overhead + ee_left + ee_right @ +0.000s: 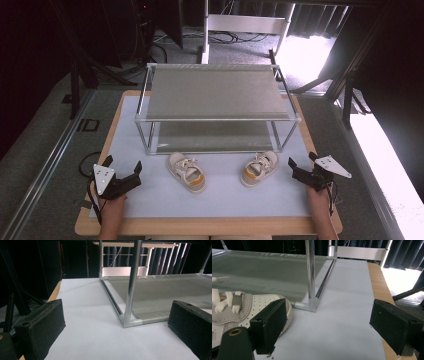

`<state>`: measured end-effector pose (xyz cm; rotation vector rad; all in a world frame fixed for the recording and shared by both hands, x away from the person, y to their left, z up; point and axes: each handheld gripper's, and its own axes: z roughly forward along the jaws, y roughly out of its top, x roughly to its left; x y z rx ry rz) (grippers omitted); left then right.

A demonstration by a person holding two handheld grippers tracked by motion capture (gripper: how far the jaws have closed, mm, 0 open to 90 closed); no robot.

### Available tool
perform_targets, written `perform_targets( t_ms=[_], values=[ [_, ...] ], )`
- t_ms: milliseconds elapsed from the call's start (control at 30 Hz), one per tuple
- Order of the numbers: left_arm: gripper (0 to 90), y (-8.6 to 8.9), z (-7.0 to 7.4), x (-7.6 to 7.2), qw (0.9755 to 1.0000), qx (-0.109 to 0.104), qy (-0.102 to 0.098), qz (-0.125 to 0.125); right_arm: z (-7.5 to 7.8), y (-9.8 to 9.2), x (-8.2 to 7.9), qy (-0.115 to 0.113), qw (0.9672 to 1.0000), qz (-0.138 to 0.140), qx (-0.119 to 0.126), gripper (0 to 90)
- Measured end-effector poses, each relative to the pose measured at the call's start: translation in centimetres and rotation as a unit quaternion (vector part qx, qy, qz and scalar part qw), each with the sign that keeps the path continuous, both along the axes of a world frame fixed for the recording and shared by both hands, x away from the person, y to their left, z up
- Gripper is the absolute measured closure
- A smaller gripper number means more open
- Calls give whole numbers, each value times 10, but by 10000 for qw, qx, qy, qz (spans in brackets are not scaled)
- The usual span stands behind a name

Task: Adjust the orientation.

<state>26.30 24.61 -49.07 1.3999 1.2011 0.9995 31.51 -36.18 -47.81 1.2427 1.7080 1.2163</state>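
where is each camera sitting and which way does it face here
High view: above the person's side, looking forward and down on the table, rack and two shoes; both forearms, left gripper and right gripper enter from below.
Left gripper view: low on the open left gripper, facing the rack's corner post.
Right gripper view: on the open right gripper, facing a shoe and the rack.
Both gripper views share the rack's lower shelf.
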Motion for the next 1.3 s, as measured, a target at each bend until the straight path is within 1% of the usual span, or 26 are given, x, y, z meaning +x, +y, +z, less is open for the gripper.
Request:
perform_targets(
  t_ms=[100,200,233,333,367,433,467,500,533,633,733,767,800,833,900,933,1000,1033,1067,1100,1133,1167,1200,1233,1267,1300],
  values=[
    [5,1,0,-2,10000,-36,-36,-64,0,1,0,-4,10000,-4,-44,137],
    [5,4,0,-4,9997,-221,4,-109,0,1,1,37,10000,-12,-71,137],
    [5,5,0,-4,9994,-305,74,-147,0,1,1,38,10000,-12,-66,137],
    [5,7,1,-4,9989,-361,162,-252,0,1,1,42,10000,1,-64,137],
    [5,9,2,-3,9979,-441,254,-406,0,1,1,60,10000,23,-54,137],
    [5,10,2,-2,9974,-489,315,-423,0,1,1,59,9999,64,-55,137],
    [5,13,4,-1,9953,-616,405,-622,0,1,1,58,9999,64,-61,137],
    [5,13,5,-1,9946,-641,477,-666,0,1,2,64,9999,72,-71,137],
    [5,13,5,-1,9946,-641,477,-666,0,2,2,87,9999,63,-90,137],
    [5,11,8,1,9898,-756,580,-1062,0,3,2,87,9998,103,-171,137],
    [5,7,11,2,9894,-704,637,-1098,0,4,2,96,9997,111,-208,137],
    [5,5,14,2,9882,-675,659,-1203,0,4,2,92,9997,110,-210,137],
    [5,2,16,2,9880,-653,673,-1225,0,4,2,80,9997,101,-206,137],
    [6,-4,20,2,9863,-599,721,-1354,0,4,2,79,9997,96,-199,137],
    [5,-6,22,3,9863,-537,744,-1372,0,3,2,67,9998,93,-186,137],
    [5,-11,25,5,9830,-437,817,-1585,0,3,2,75,9998,87,-163,137],
    [5,-12,26,5,9823,-390,869,-1610,0,3,2,80,9998,86,-150,137],
    [5,-17,29,7,9781,-305,993,-1801,0,3,2,82,9998,83,-153,137],
    [5,-17,29,7,9781,-305,993,-1801,0,3,2,83,9998,84,-152,137],
    [5,-20,30,8,9767,-243,1048,-1857,0,3,2,82,9998,84,-148,137],
    [5,-22,32,8,9742,-233,1103,-1953,0,3,2,82,9998,84,-148,137],
    [5,-26,35,9,9705,-186,1198,-2083,0,3,2,84,9998,82,-150,137],
    [6,-28,38,10,9681,-151,1257,-2164,0,3,2,78,9998,85,-160,137],
    [5,-30,40,10,9664,-75,1311,-2208,0,3,2,82,9998,82,-162,137],
    [6,-30,40,10,9664,-75,1311,-2208,0,3,2,82,9998,87,-169,137],
    [5,-35,45,12,9615,-47,1436,-2344,0,3,2,81,9998,90,-171,137]
  ],
)
